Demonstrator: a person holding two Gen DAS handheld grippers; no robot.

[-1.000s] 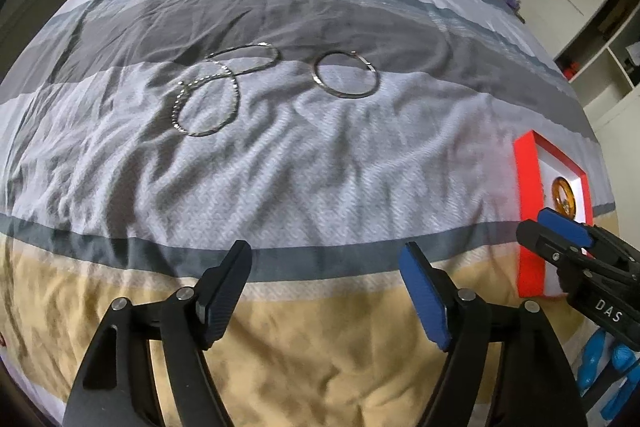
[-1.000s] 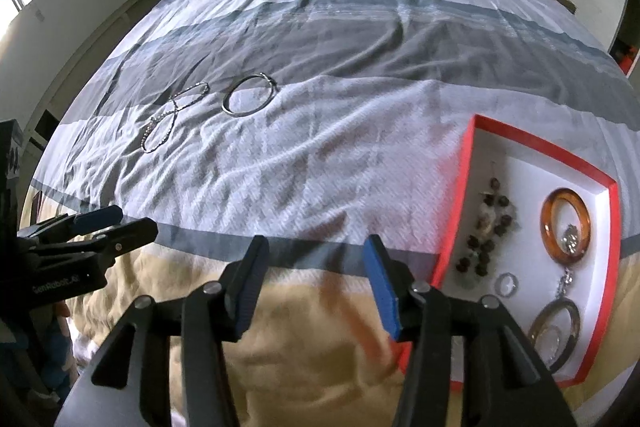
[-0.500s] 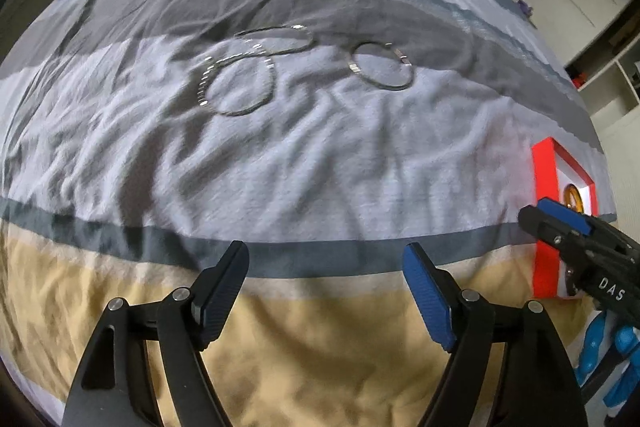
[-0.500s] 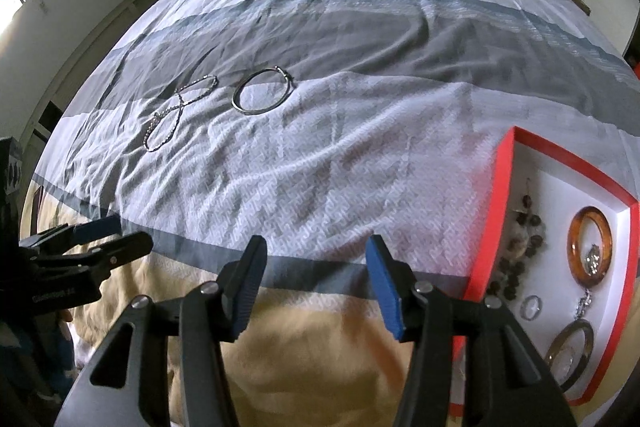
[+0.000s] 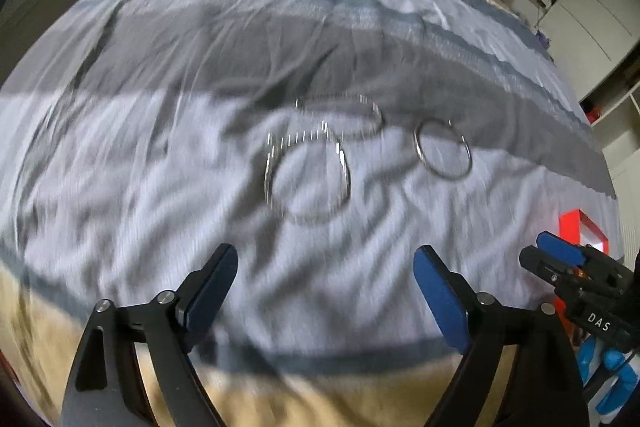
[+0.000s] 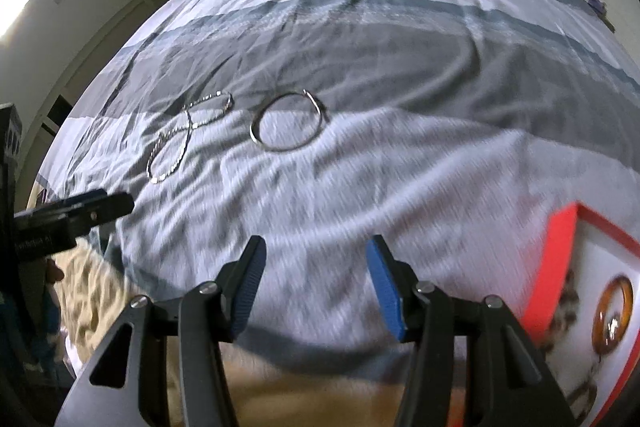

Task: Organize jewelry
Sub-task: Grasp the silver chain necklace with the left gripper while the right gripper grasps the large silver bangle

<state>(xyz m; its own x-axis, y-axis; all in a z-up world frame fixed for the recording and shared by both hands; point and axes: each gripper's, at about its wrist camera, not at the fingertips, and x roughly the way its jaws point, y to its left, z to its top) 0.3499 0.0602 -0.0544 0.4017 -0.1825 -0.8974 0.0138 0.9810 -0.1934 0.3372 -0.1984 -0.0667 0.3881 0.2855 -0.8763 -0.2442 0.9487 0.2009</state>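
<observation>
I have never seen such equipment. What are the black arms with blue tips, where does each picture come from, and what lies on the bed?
No robot is here: a person holds one hand-held two-finger gripper in each hand, and each gripper carries a wide-angle camera that looks along its fingers. One picture comes from the left gripper, the other from the right gripper. The blue parts are the finger pads.

Both look down on a striped bed cover. On it lie a plain silver bangle and, beside it, a sparkling chain looped like a figure eight. At the right stands a red-edged tray that already holds an amber ring and other, blurred pieces.

Nothing is held. The left jaws are opening; the right ones stand open, with only cloth between them.
</observation>
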